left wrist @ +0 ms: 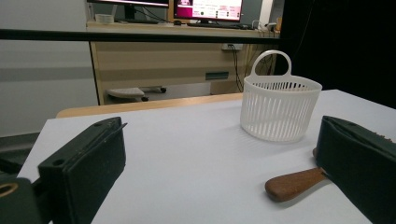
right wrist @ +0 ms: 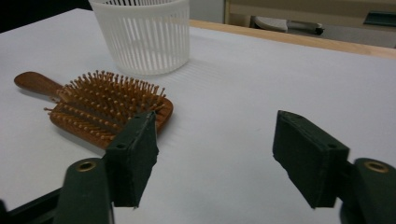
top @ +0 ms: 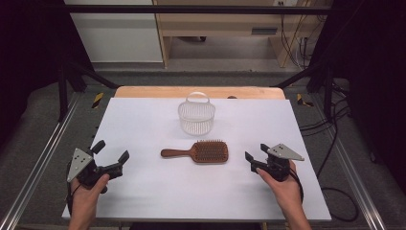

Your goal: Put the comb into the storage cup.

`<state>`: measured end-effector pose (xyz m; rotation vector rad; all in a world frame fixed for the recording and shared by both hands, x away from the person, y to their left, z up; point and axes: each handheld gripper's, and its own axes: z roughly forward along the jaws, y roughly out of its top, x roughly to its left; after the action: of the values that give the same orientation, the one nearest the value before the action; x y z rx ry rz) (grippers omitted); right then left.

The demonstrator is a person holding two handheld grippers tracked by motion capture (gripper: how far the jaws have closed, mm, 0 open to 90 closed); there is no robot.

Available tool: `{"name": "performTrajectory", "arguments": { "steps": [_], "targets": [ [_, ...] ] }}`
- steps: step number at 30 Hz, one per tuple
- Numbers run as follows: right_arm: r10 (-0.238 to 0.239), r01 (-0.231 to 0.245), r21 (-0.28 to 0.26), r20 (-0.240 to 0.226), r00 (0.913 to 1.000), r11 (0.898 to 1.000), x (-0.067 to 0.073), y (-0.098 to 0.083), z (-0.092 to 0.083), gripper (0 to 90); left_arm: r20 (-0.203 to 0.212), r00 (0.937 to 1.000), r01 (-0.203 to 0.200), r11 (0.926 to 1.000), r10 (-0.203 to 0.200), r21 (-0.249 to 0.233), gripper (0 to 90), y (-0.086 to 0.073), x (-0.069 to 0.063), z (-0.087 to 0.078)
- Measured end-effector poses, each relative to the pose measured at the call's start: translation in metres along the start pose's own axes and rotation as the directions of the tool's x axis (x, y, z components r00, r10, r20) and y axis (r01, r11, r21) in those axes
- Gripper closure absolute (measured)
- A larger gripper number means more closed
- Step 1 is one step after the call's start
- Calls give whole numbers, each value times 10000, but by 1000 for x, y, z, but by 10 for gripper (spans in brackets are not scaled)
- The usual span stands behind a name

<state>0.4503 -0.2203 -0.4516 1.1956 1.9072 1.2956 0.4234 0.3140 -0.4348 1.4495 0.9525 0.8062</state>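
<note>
A wooden hairbrush (top: 203,152) lies bristles up in the middle of the white table (top: 182,196), its handle pointing left. Behind it stands a white slatted basket (top: 196,117) with a loop handle, upright. My left gripper (top: 112,150) rests at the table's left, open, with nothing between its jaws. In the left gripper view its jaws (left wrist: 219,140) frame the brush handle (left wrist: 294,183) and the basket (left wrist: 280,109) farther off. My right gripper (top: 256,151) sits just right of the brush head, open and holding nothing. The right gripper view (right wrist: 215,135) has the brush (right wrist: 107,107) beside its left jaw, not between the pads.
A wooden strip (top: 201,91) runs along the table's far edge. Metal rails (top: 43,158) flank both sides, with cables (top: 330,139) on the floor at the right. Cabinets and a desk stand beyond the table.
</note>
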Motion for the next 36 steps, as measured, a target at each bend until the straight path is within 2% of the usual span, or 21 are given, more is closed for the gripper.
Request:
{"name": "performTrajectory", "arguments": {
  "steps": [3, 5, 6, 10, 11, 12, 14, 15, 16, 19, 20, 29, 30, 35, 36],
  "targets": [
    [-86, 88, 103, -147, 9999, 9999, 2, 0, 1, 414, -45, 10000, -20, 10000, 20, 24, 19, 0, 0, 0],
    [-170, 172, 138, -189, 9997, 9998, 3, -1, 1, 445, -44, 10000, -38, 10000, 38, 43, 19, 0, 0, 1],
    [-221, 226, 190, -302, 9993, 9996, 5, -1, 2, 512, -31, 10000, -43, 10000, 44, 52, 19, 0, -1, 1],
    [-359, 377, 391, -479, 9982, 9985, 7, -2, 3, 638, 23, 10000, -28, 10000, 28, 85, 19, -1, -1, 1],
    [-359, 377, 391, -479, 9982, 9985, 7, -2, 3, 638, 23, 10000, -28, 10000, 28, 85, 19, -1, -1, 1],
    [-466, 490, 452, -539, 9975, 9978, 9, -2, 4, 700, 24, 10000, -20, 10000, 19, 94, 19, -1, -2, 2],
    [-557, 590, 541, -616, 9965, 9968, 11, -3, 6, 757, 25, 10000, -38, 9999, 38, 107, 20, -1, -2, 2],
    [-557, 590, 541, -616, 9965, 9968, 11, -3, 6, 757, 25, 10000, -38, 9999, 38, 107, 20, -1, -2, 2],
    [-615, 665, 723, -689, 9957, 9952, 14, -4, 8, 805, -10, 10000, -77, 9999, 77, 128, 19, -1, -2, 2],
    [-676, 743, 884, -771, 9947, 9933, 16, -4, 11, 854, -5, 10000, -86, 9999, 86, 136, 20, -1, -3, 2],
    [-645, 737, 1073, -869, 9941, 9915, 19, -4, 15, 895, -15, 9999, -99, 9998, 99, 156, 20, -2, -3, 3],
    [-588, 754, 1565, -1081, 9924, 9848, 29, 1, 33, 900, 65, 9999, -111, 9997, 110, 214, 22, -2, -4, 4],
    [-646, 818, 1648, -1069, 9922, 9829, 32, 3, 42, 900, 78, 9999, -132, 9996, 130, 240, 22, -2, -5, 4],
    [-561, 747, 1926, -1002, 9934, 9784, 34, 5, 57, 900, 146, 9997, -196, 9994, 192, 272, 22, -2, -6, 4],
    [-437, 630, 2059, -969, 9943, 9765, 34, 7, 66, 900, 154, 9997, -168, 9995, 164, 260, 23, -3, -7, 5]
  ]
}}
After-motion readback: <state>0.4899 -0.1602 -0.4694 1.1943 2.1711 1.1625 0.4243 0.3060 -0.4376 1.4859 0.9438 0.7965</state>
